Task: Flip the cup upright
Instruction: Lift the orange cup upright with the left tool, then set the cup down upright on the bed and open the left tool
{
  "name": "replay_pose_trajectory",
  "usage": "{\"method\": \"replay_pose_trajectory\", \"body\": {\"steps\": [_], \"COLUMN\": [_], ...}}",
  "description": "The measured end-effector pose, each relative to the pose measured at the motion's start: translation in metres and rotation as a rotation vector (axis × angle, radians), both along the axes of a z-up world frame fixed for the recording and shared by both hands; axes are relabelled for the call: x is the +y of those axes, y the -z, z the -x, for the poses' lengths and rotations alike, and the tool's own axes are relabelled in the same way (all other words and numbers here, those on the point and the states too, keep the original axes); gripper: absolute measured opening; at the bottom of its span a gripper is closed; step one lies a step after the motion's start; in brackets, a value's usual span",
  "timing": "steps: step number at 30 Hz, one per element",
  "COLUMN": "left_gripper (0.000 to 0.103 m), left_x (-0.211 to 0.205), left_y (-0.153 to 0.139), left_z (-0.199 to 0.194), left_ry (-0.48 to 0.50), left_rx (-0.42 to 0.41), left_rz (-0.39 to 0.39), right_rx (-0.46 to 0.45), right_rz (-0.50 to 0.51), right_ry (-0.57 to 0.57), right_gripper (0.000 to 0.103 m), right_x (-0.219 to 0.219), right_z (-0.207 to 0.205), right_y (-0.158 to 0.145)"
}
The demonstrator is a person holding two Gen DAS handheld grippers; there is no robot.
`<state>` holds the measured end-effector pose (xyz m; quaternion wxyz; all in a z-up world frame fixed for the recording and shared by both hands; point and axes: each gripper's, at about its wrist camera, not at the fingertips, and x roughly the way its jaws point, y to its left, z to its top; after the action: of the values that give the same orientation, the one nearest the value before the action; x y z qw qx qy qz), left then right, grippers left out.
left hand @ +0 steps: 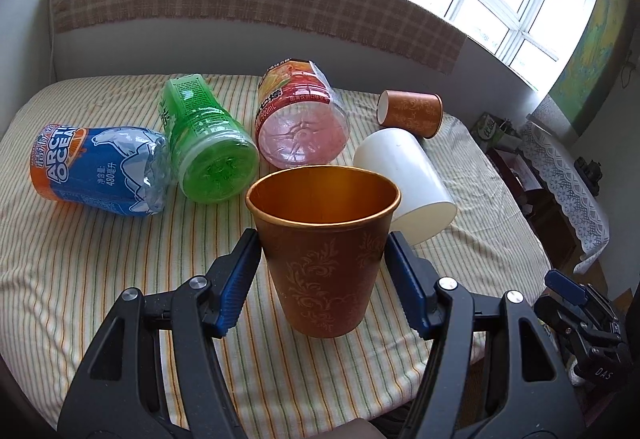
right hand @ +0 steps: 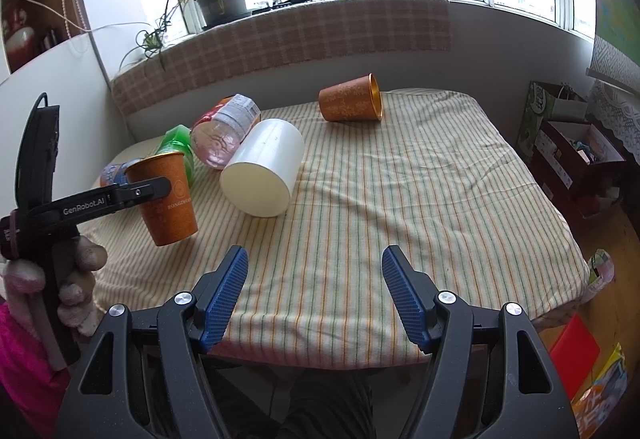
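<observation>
An orange patterned cup (left hand: pixel 324 251) stands mouth up between the fingers of my left gripper (left hand: pixel 322 239), which is shut on its sides near the rim. In the right wrist view the same cup (right hand: pixel 166 199) is tilted slightly, its base at or just above the striped cloth (right hand: pixel 400 207). A second orange cup (right hand: pixel 352 104) lies on its side at the far end of the table. A white cup (right hand: pixel 262 167) lies on its side near the middle. My right gripper (right hand: pixel 315 259) is open and empty over the table's near edge.
Three plastic bottles lie on their sides at the left: blue (left hand: pixel 100 169), green (left hand: pixel 208 147) and pink (left hand: pixel 300 119). A checked cloth (right hand: pixel 300 39) covers the sill behind. Boxes and bags (right hand: pixel 568 143) stand on the floor at the right.
</observation>
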<state>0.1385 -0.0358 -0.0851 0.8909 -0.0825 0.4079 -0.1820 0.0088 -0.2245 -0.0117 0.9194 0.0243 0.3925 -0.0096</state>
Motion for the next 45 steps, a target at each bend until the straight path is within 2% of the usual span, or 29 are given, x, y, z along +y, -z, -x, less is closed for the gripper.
{"method": "replay_pose_trajectory", "body": {"steps": [3, 11, 26, 28, 30, 36, 45], "left_gripper": [0.066, 0.066, 0.066, 0.069, 0.078, 0.082, 0.083], "left_x": [-0.005, -0.012, -0.005, -0.004, -0.003, -0.001, 0.008], "left_y": [0.005, 0.004, 0.006, 0.007, 0.007, 0.01, 0.011], "left_z": [0.001, 0.011, 0.025, 0.026, 0.028, 0.03, 0.046], "left_ry": [-0.004, 0.011, 0.036, 0.039, 0.04, 0.053, 0.049], "left_rx": [-0.026, -0.052, 0.006, 0.008, 0.008, 0.031, 0.033], "left_rz": [-0.041, -0.084, -0.029, -0.029, -0.027, -0.019, -0.032], "right_rx": [0.003, 0.005, -0.002, -0.005, -0.009, -0.013, -0.029], "right_rz": [-0.003, -0.022, -0.025, -0.022, -0.022, -0.023, -0.019], "right_ry": [-0.003, 0.0, -0.025, -0.028, -0.03, -0.035, -0.047], "right_gripper": [0.069, 0.069, 0.069, 0.069, 0.069, 0.069, 0.069], "right_x": [0.0, -0.003, 0.005, 0.006, 0.007, 0.01, 0.014], "right_z": [0.001, 0.001, 0.004, 0.004, 0.005, 0.007, 0.008], "right_y": [0.001, 0.001, -0.003, -0.004, -0.005, -0.007, -0.011]}}
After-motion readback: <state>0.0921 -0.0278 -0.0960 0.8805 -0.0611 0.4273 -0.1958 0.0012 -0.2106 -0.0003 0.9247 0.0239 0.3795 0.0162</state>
